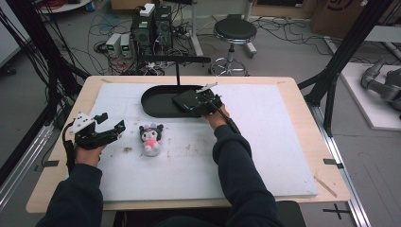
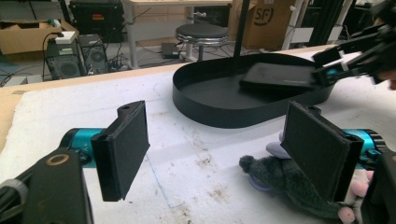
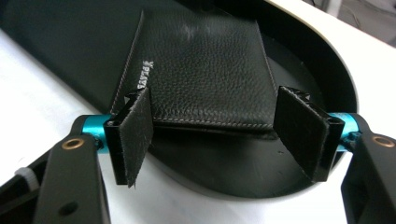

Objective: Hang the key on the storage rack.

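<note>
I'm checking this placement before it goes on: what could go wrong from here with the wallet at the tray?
The black leather wallet lies tilted over the black tray's rim between the right gripper's open jaws; it may stay propped on the rim or slide out. Pulling back, a jaw could catch its edge and drag it along. The left gripper, open beside the plush toy, could nudge it.

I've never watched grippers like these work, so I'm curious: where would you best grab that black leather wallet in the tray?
Probably by its near stitched edge: the black leather wallet lies tilted in the black oval tray, that edge raised toward the right gripper. Come in low over the tray's near rim, open jaws straddling the edge, and pinch across its thin thickness.
</note>
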`<state>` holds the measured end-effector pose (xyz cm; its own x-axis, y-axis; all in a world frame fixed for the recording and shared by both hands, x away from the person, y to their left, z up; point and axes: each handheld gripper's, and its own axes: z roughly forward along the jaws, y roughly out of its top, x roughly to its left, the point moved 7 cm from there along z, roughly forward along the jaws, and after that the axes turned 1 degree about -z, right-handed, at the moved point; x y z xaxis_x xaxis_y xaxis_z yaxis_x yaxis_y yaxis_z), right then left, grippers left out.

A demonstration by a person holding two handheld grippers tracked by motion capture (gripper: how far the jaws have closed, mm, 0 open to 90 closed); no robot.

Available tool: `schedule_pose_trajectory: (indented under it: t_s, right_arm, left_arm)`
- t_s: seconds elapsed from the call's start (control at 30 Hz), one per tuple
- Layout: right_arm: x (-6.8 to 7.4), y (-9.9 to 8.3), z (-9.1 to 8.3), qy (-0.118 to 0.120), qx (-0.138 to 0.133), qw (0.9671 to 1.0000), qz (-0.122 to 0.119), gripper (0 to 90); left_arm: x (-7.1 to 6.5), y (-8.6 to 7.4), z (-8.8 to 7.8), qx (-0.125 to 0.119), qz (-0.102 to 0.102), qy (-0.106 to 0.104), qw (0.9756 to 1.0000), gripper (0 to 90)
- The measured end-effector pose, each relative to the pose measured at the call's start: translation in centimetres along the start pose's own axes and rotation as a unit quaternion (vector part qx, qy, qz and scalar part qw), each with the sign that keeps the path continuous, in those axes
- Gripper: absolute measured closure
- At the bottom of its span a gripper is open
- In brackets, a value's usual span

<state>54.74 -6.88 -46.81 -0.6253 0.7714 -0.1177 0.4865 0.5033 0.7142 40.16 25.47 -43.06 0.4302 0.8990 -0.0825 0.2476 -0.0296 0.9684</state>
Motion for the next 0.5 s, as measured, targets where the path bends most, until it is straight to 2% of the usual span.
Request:
schedule_pose_trajectory:
  t_s: [0.07, 0.13, 0.2, 0.3, 0.37, 0.4, 0.47, 0.5]
  right_arm:
    - [-0.2, 0.4, 0.4, -0.011, -0.003, 0.9999, 0.008, 31.0]
    - [-0.3, 1.1, -0.4, 0.006, -0.032, 0.9990, 0.031, 30.7]
    - [-0.6, 1.5, -1.7, 0.010, -0.044, 0.9987, 0.023, 29.7]
    - [-1.8, 1.6, -4.6, 0.017, -0.079, 0.9962, 0.033, 28.5]
    - [-2.9, 1.5, -6.8, 0.022, -0.096, 0.9934, 0.058, 22.2]
    - [-3.4, 1.5, -7.9, 0.025, -0.105, 0.9919, 0.066, 22.2]
    - [-4.1, 1.2, -10.2, 0.026, -0.118, 0.9908, 0.061, 21.8]
    - [-4.4, 0.9, -11.3, 0.027, -0.120, 0.9905, 0.061, 21.6]
  left_arm:
    - [0.1, 0.0, 0.0, 0.000, -0.002, 0.000, 1.0000, 22.6]
    - [0.2, -0.1, 0.0, 0.001, -0.004, 0.001, 1.0000, 22.5]
    - [0.2, -0.1, 0.0, 0.001, -0.004, 0.001, 1.0000, 22.5]
    - [0.1, -0.1, -0.1, 0.000, -0.004, -0.001, 1.0000, 22.5]
    - [0.0, -0.1, -0.1, 0.001, -0.002, -0.001, 1.0000, 22.6]
    - [0.0, -0.1, -0.1, 0.001, -0.004, -0.001, 1.0000, 22.6]
    - [0.0, -0.1, -0.1, 0.003, -0.011, -0.003, 0.9999, 22.6]
    - [0.0, -0.1, -0.1, 0.005, -0.023, -0.005, 0.9997, 22.6]
